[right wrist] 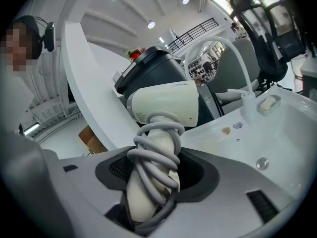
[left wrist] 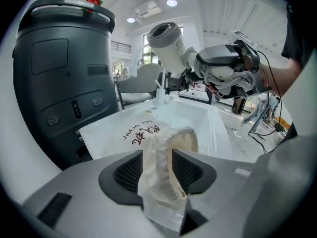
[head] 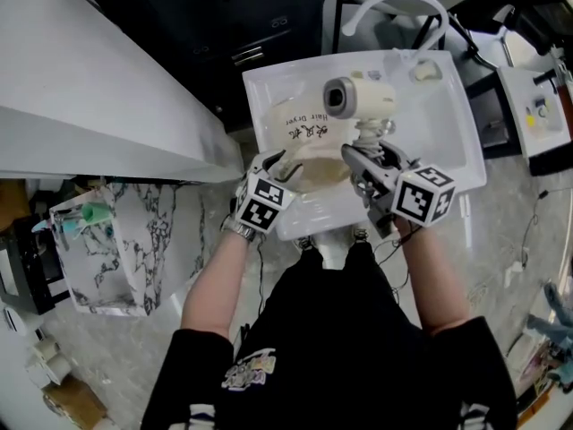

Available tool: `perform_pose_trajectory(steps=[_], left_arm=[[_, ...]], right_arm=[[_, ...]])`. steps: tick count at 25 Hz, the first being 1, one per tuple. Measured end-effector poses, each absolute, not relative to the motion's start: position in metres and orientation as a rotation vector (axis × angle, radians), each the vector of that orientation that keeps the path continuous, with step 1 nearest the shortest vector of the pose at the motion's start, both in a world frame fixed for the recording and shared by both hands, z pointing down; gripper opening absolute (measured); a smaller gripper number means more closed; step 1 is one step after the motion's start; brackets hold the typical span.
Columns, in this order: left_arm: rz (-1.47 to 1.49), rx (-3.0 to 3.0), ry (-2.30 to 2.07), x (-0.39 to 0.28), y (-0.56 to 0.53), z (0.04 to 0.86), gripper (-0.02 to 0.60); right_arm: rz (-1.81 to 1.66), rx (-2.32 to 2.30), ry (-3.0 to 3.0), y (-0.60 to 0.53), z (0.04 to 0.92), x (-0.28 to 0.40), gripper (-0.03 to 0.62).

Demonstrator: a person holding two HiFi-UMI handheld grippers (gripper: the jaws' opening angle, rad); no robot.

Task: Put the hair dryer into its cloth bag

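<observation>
A cream hair dryer (head: 358,97) hangs over the white basin with its nozzle towards me. My right gripper (head: 369,155) is shut on its handle, which has the grey cord wound round it (right wrist: 157,167). The dryer's body (right wrist: 166,103) stands upright just above the jaws. The cream cloth bag (head: 309,146), with dark print on it, lies in the basin left of the dryer. My left gripper (head: 285,164) is shut on the bag's gathered rim (left wrist: 163,148), and the mouth stands open above the jaws. From the left gripper view the dryer (left wrist: 171,46) hangs above and beyond the bag.
The white basin (head: 448,124) has a curved white faucet (head: 394,3) at its far edge. A tall dark bin (left wrist: 64,73) stands to its left beside a white counter (head: 81,88). A marble-patterned box (head: 134,231) sits on the floor at left. A person wearing headphones (right wrist: 34,33) stands nearby.
</observation>
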State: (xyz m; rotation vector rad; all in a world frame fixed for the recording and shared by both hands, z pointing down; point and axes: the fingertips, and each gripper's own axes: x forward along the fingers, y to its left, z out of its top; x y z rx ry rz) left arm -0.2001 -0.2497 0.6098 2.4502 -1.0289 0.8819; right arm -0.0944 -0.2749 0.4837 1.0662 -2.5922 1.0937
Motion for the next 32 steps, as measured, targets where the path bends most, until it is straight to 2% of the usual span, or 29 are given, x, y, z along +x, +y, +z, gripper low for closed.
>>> perform_pose_trajectory(steps=[8, 10, 32], left_arm=[[0.885, 2.47, -1.033, -0.198, -0.253, 0.613, 0.057], [0.877, 2.459, -1.04, -0.199, -0.252, 0.614, 0.044], [0.729, 2.356, -1.095, -0.205, -0.253, 0.614, 0.025]], right_arm=[[1.172, 1.053, -2.525, -0.252, 0.51, -0.091, 0.233], [1.192, 1.035, -2.495, -0.243, 0.518, -0.09, 0.233], [1.35, 0.617, -2.164, -0.134, 0.622, -0.11, 0.232]])
